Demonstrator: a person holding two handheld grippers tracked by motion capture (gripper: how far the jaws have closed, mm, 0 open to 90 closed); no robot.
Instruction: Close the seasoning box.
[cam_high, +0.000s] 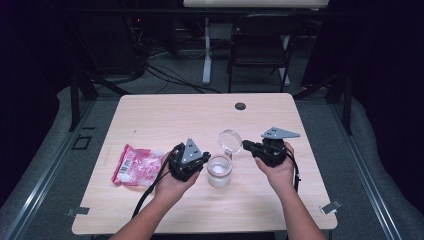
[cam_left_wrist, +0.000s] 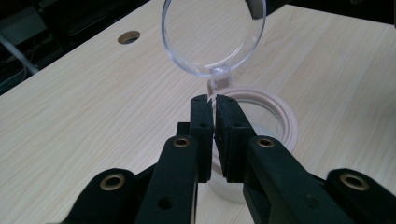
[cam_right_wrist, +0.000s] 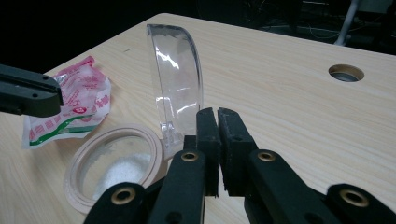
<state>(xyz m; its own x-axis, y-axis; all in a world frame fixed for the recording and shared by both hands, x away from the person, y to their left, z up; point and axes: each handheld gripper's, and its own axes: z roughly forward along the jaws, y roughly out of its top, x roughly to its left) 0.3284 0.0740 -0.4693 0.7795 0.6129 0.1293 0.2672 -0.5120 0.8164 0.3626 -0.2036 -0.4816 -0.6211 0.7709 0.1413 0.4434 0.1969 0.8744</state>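
Note:
A small clear jar (cam_high: 220, 172) with a pale rim (cam_left_wrist: 280, 116) stands at the table's middle, and white powder (cam_right_wrist: 123, 170) lies in its bottom. Its hinged clear lid (cam_high: 230, 140) (cam_left_wrist: 214, 37) (cam_right_wrist: 175, 79) stands up open. My left gripper (cam_high: 206, 161) (cam_left_wrist: 213, 99) is shut, its tips at the jar's near rim by the hinge, and I see nothing between the jaws. From the right, my right gripper (cam_high: 245, 145) (cam_right_wrist: 217, 112) comes in shut, just beside the raised lid and apart from it.
A pink and white plastic packet (cam_high: 136, 165) (cam_right_wrist: 81, 100) lies left of the jar. There is a round cable hole (cam_high: 240, 106) in the table's far side. A dark chair (cam_high: 262, 42) and a desk leg stand beyond the table.

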